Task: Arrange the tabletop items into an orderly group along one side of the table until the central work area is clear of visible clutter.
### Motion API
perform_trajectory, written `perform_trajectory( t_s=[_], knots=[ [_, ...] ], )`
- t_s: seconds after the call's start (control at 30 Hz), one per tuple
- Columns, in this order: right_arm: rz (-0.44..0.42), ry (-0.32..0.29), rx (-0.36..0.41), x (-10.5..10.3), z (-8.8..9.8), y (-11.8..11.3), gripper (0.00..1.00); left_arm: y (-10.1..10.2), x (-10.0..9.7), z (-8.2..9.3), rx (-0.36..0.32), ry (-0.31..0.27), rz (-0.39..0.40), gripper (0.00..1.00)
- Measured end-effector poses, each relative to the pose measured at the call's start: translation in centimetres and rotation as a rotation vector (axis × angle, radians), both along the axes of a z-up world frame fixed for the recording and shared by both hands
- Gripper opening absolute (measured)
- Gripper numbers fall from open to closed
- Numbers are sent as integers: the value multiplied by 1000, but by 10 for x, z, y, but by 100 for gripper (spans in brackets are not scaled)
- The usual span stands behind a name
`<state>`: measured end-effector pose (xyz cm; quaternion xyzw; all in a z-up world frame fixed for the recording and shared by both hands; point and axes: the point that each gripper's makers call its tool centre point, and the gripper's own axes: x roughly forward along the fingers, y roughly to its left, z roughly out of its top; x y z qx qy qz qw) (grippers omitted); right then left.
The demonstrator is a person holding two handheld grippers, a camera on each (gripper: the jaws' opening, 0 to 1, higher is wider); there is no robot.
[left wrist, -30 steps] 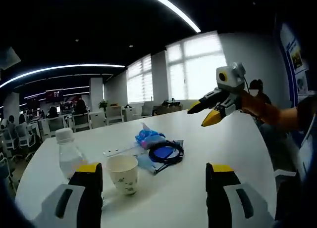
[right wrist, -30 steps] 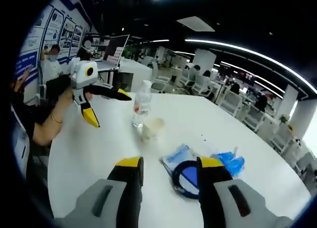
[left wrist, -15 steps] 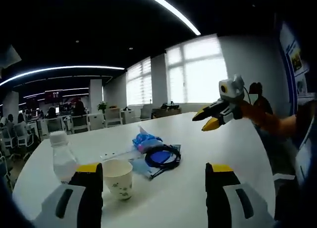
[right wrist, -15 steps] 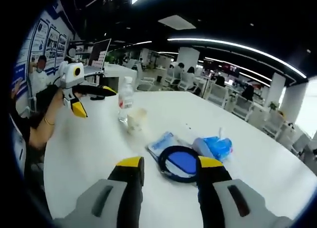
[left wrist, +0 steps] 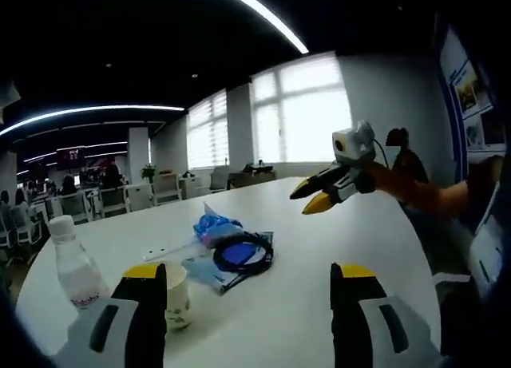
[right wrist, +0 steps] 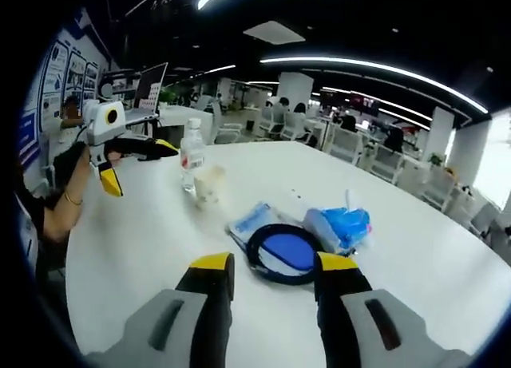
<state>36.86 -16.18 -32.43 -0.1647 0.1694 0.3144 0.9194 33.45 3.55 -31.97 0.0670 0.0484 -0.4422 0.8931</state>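
Observation:
On the white table (left wrist: 319, 248) lie a black cable coil (left wrist: 242, 254) on a blue disc, a crumpled blue bag (left wrist: 211, 227), a flat blue packet (left wrist: 204, 271) and a white power strip (left wrist: 172, 247). A paper cup (left wrist: 177, 298) stands partly behind my left jaw, with a water bottle (left wrist: 76, 268) to its left. My left gripper (left wrist: 247, 276) is open and holds nothing. My right gripper (right wrist: 273, 266) is open above the table, just short of the cable coil (right wrist: 283, 252). Beyond it are the blue bag (right wrist: 339, 224), cup (right wrist: 207, 184) and bottle (right wrist: 190, 156). Each gripper hovers, open, in the other's view (left wrist: 310, 199) (right wrist: 140, 168).
The table (right wrist: 144, 248) is round-edged, with bare white surface on the near side of the items. Office chairs (right wrist: 343, 144), desks and seated people fill the room behind. An open laptop (right wrist: 152, 89) stands on another table. A person's hand (left wrist: 399, 180) holds the right gripper.
Both cameras have shifted: the left view has swung so bottle and cup sit further left; the right view has come closer to the cable coil. Nothing was taken hold of.

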Motion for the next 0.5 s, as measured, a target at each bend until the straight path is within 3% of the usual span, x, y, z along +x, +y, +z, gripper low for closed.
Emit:
perform_trajectory(
  t_s=[0.2, 0.5],
  knots=[
    [-23, 11, -6, 4, -12, -4, 37, -8, 1, -5, 23, -5, 0, 84],
    [-48, 34, 21, 13, -23, -11, 35, -24, -1, 0, -18, -25, -17, 83]
  ],
)
